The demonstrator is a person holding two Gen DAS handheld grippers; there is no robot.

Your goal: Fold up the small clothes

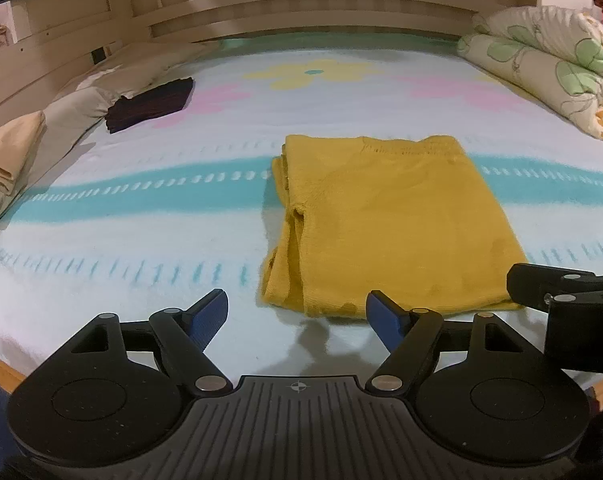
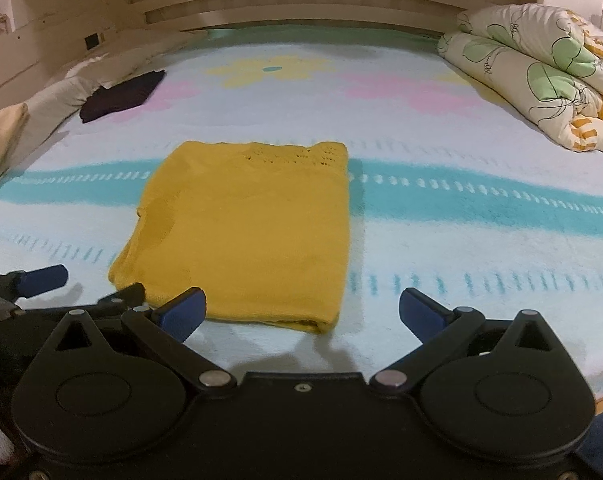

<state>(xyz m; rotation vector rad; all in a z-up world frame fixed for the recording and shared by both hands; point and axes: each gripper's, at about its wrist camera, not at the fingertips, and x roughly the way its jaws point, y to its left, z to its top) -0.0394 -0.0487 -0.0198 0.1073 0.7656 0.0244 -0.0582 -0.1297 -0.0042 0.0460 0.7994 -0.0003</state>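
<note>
Your left gripper (image 1: 297, 316) and right gripper (image 2: 301, 314) both gape wide, empty, just near of the folded yellow knit garment (image 2: 245, 232).

A mustard-yellow knit garment (image 1: 385, 220) lies folded into a neat, flat rectangle on the bed (image 1: 141, 240), close to its near edge and roughly midway along it. An openwork pattern runs along the garment's far edge, which reaches the sheet's turquoise band. Layered folds show down its left side. A dark purple folded garment (image 1: 149, 104) rests toward the bed's far-left corner.
</note>
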